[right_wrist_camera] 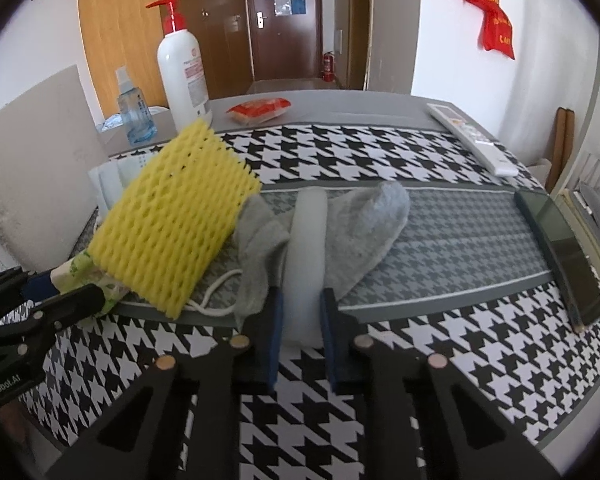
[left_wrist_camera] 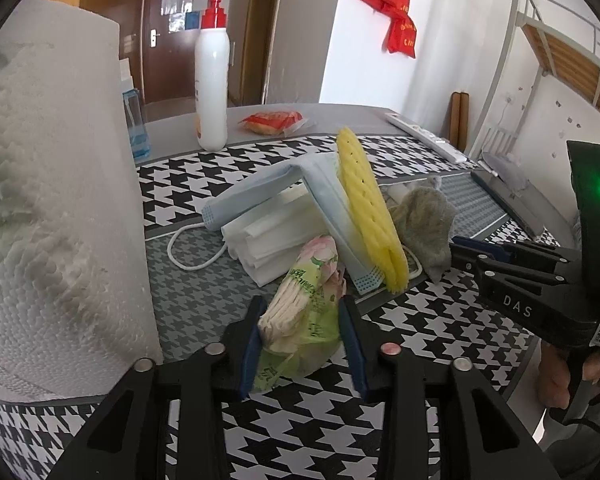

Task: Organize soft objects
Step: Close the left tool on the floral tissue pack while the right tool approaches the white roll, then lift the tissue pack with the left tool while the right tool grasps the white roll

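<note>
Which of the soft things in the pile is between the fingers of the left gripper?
The green flowered tissue pack sits between the left gripper fingers; the yellow foam net, masks and grey cloth lie farther back.

Bright soft daylight, faint shadows; strong fisheye bending, dark vignette corners; near objects slightly blurred.

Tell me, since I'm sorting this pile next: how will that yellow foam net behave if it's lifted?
The yellow foam net probably weighs very little: it leans propped against the blue face mask without flattening it. Its open mesh suggests it would squash and bend under a gripper rather than stay stiff. It seems unlikely to slip, given the textured foam.
</note>
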The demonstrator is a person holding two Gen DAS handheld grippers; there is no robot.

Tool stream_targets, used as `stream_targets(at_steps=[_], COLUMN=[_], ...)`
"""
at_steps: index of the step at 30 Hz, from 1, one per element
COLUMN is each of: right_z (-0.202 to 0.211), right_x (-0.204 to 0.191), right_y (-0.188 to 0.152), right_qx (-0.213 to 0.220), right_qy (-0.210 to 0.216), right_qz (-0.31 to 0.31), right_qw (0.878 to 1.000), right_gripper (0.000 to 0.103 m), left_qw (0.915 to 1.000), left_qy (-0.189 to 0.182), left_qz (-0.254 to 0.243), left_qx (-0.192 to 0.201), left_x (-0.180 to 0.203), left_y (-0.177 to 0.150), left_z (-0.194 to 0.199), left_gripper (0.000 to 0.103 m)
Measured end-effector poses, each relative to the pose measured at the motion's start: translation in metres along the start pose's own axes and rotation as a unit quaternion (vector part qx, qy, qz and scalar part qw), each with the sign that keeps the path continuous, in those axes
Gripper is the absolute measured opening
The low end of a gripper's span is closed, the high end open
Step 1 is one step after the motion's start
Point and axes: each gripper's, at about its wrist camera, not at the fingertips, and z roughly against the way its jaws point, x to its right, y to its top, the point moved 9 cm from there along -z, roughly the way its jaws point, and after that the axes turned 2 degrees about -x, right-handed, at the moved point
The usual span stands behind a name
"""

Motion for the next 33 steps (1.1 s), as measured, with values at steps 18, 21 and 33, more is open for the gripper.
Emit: stream_targets(at_steps=[18, 21, 33], right_z=[0.055, 0.059, 0.085], right_x=[0.012, 0.014, 0.016], right_y=[0.01, 0.01, 0.008], right_qx=[0.067, 0.072, 0.104], right_qy=[-0.004, -0.005, 0.0], right_qz=[-0.017, -0.02, -0.026], right_qw=[0.998, 0.997, 0.994], right_gripper=[0.019, 0.019, 0.019], left_qw=[0.9986, 0.9983, 0.995], left_qy=[-0.003, -0.002, 0.003], left_qz=[-0.02, -0.021, -0.033], left_qx=[0.049, 0.055, 0.094], left_x=[0.009, 0.009, 0.017], left_y=[0.006, 0.006, 0.006], left_z=[0.018, 0.02, 0.056], left_gripper=[0.03, 0.029, 0.029])
